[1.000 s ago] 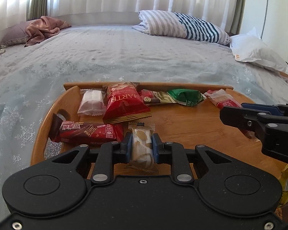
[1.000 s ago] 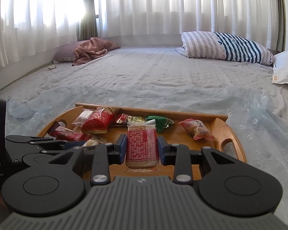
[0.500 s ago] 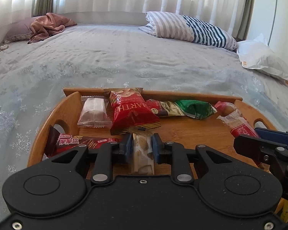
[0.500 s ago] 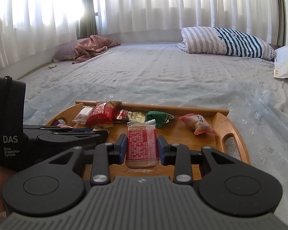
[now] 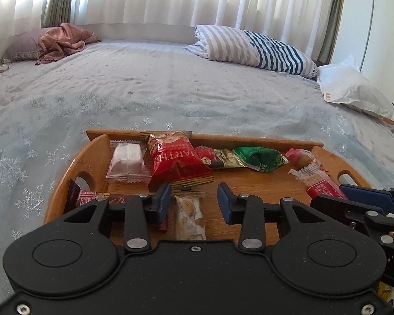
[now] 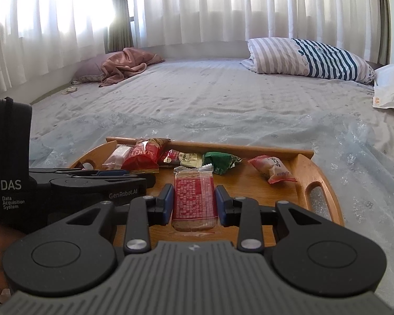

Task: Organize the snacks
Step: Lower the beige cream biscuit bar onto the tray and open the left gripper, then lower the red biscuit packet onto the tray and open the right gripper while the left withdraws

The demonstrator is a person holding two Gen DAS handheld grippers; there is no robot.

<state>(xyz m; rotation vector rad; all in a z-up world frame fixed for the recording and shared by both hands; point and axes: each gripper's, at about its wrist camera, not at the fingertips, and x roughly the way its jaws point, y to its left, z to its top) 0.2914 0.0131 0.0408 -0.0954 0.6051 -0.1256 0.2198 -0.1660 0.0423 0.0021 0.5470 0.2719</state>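
I count most of the snacks already in the wooden tray (image 5: 92, 155) on the bed (image 5: 170, 92) — a pale pink pack (image 5: 127, 164), a big red bag (image 5: 176, 161), a gold-and-red bar (image 5: 218, 157), a green pack (image 5: 260, 157) and a red-and-clear pack (image 6: 271, 169) along the far side, a dark red bar (image 5: 85, 197) at the near left. Two are left to settle, as I judge it. My left gripper (image 5: 194, 202) is opening: the cream bar (image 5: 190, 219) lies on the tray floor between the jaws, with both pads clear of it, so that one looks delivered. My right gripper (image 6: 194, 202) is clamped on the red biscuit pack (image 6: 194, 199), held just over the tray's near middle — it has yet to be set down. The two grippers sit side by side, close together
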